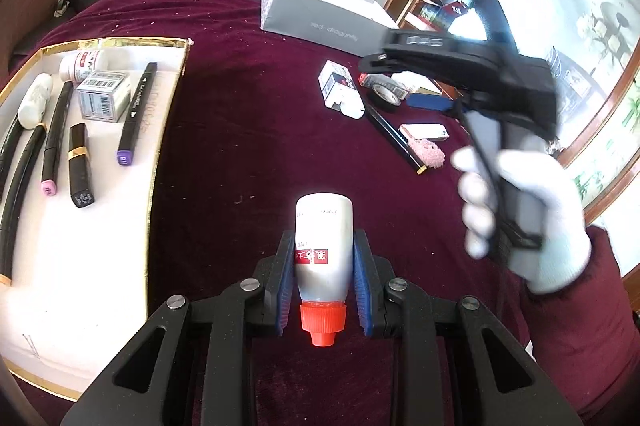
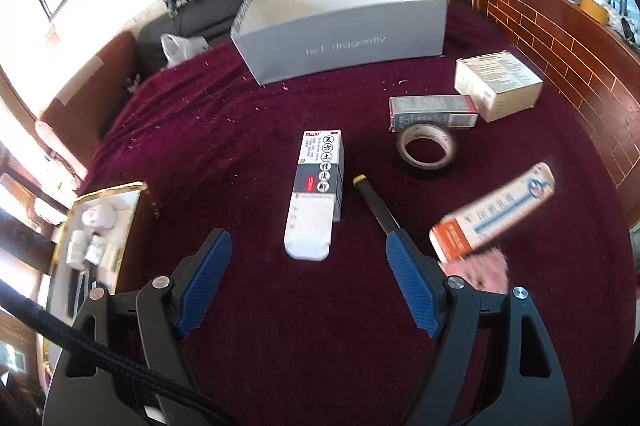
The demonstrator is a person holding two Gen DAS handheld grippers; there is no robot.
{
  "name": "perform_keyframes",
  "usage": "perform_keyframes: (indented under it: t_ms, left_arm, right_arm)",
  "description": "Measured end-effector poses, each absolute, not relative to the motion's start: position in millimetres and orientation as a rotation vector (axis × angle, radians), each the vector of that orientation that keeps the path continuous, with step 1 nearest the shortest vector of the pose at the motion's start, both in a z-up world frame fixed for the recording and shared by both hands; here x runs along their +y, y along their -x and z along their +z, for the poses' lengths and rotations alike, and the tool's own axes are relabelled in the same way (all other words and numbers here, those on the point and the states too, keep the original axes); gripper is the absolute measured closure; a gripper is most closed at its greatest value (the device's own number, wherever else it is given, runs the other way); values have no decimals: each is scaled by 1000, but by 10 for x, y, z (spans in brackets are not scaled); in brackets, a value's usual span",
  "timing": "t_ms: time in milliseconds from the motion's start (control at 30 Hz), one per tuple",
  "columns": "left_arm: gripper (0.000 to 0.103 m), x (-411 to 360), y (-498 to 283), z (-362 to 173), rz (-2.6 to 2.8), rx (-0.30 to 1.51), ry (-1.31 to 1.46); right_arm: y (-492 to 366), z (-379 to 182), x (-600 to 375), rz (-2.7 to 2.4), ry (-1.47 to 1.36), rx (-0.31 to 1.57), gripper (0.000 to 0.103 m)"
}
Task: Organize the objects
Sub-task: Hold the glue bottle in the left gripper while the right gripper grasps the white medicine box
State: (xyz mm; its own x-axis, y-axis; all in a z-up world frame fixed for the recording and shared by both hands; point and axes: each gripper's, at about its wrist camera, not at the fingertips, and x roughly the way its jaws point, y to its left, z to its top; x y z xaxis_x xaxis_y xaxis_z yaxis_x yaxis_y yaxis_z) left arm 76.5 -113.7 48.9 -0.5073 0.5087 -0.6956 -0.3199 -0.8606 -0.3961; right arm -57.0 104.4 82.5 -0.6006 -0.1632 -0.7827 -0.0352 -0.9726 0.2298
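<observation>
My left gripper (image 1: 324, 258) is shut on a small silver bottle (image 1: 323, 246) with a red cap, held above the dark red cloth, right of the gold-rimmed white tray (image 1: 100, 258). The tray holds markers, a lipstick (image 1: 81, 165), a small box (image 1: 103, 95) and white bottles. My right gripper (image 2: 308, 250) is open and empty above the cloth, just short of a white medicine box (image 2: 318, 185). A black pen (image 2: 374, 201) lies by its right finger. In the left wrist view the right gripper (image 1: 472, 65) hovers over the loose items.
A grey open box (image 2: 340, 37) stands at the back. A tape roll (image 2: 426, 145), two cartons (image 2: 498, 83), an orange-and-white box (image 2: 494, 211) and a pink fuzzy item (image 2: 476, 268) lie on the right. A black sofa and wooden cabinet border the cloth.
</observation>
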Motion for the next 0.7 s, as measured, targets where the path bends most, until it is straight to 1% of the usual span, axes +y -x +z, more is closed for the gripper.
perform_keyframes:
  t_ms: [200, 300, 400, 467, 533, 600, 667, 700]
  left_arm:
    - [80, -1203, -772, 494, 2341, -317, 1181]
    - [80, -1241, -776, 495, 2344, -312, 1178]
    - [80, -1278, -745, 473, 2342, -323, 1187]
    - [80, -1290, -728, 456, 2338, -332, 1194]
    - [80, -1296, -700, 438, 2326, -347, 1202]
    - [80, -1286, -698, 432, 2325, -347, 1201]
    - [80, -1275, -704, 441, 2328, -345, 1194]
    - [80, -1274, -701, 445, 2329, -345, 1192]
  right_arm:
    - [1086, 636, 808, -2787, -1520, -107, 23]
    - [1335, 549, 746, -2786, -1571, -62, 23]
    - [1517, 451, 744, -2767, -1625, -77, 25]
    - [1570, 413, 750, -2755, -1639, -91, 29]
    - [1584, 383, 752, -2729, -1654, -111, 38]
    - [1555, 333, 753, -2699, -1676, -127, 42]
    - [1471, 289, 756, -2688, -1685, -126, 54]
    - [1447, 281, 761, -2683, -1684, -132, 66]
